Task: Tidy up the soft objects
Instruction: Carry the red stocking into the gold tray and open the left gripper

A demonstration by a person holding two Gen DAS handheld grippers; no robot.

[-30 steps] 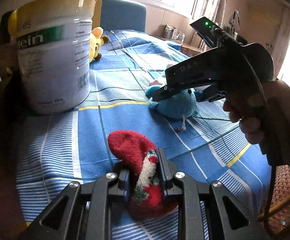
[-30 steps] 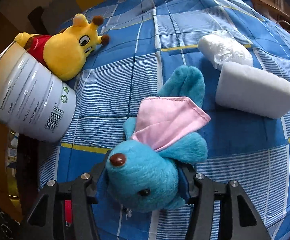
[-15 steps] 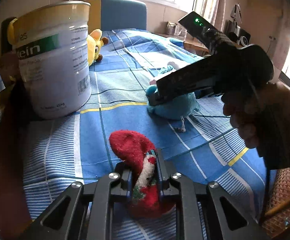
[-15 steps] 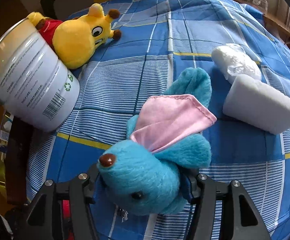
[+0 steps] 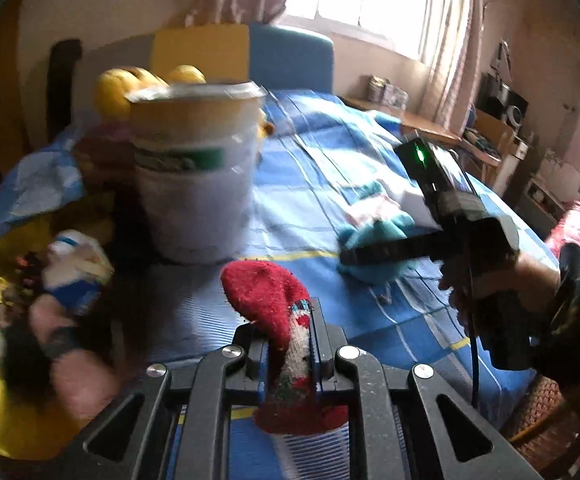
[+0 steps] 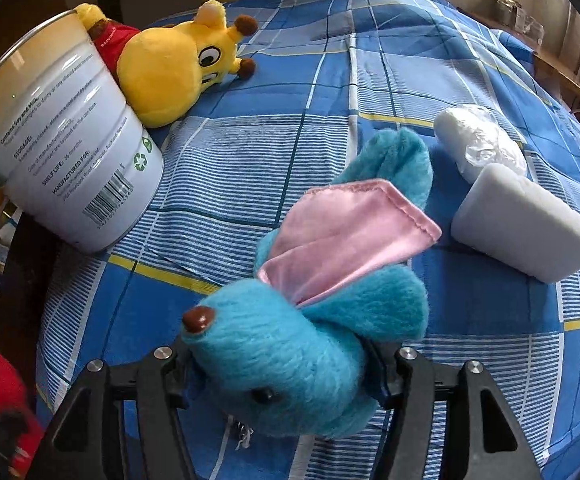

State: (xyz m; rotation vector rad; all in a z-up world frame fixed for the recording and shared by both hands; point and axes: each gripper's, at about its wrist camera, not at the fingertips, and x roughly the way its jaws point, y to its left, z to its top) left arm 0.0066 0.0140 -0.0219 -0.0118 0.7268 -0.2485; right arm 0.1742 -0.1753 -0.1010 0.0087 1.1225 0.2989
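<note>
My left gripper [image 5: 288, 344] is shut on a red Christmas sock [image 5: 268, 300] and holds it lifted above the blue checked bedspread [image 5: 314, 184]. My right gripper [image 6: 286, 364] is shut on the head of a turquoise plush animal [image 6: 290, 352] with pink satin ears; its body still rests on the bedspread [image 6: 250, 152]. In the left wrist view the right gripper [image 5: 354, 256] shows at the right, clamped on that plush [image 5: 374, 232]. A yellow plush giraffe [image 6: 174, 68] in a red shirt leans against the tin.
A large white powder tin [image 6: 62, 148] stands at the left, and shows in the left wrist view [image 5: 194, 176]. A white foam block [image 6: 522, 224] and a plastic-wrapped white roll [image 6: 478, 140] lie at the right. Cluttered bags and packets [image 5: 66, 264] sit beyond the bed's left edge.
My left gripper has lifted the sock and swung left and back; its view is blurred and the tin looks farther away. My right gripper has raised the turquoise plush's head slightly.
</note>
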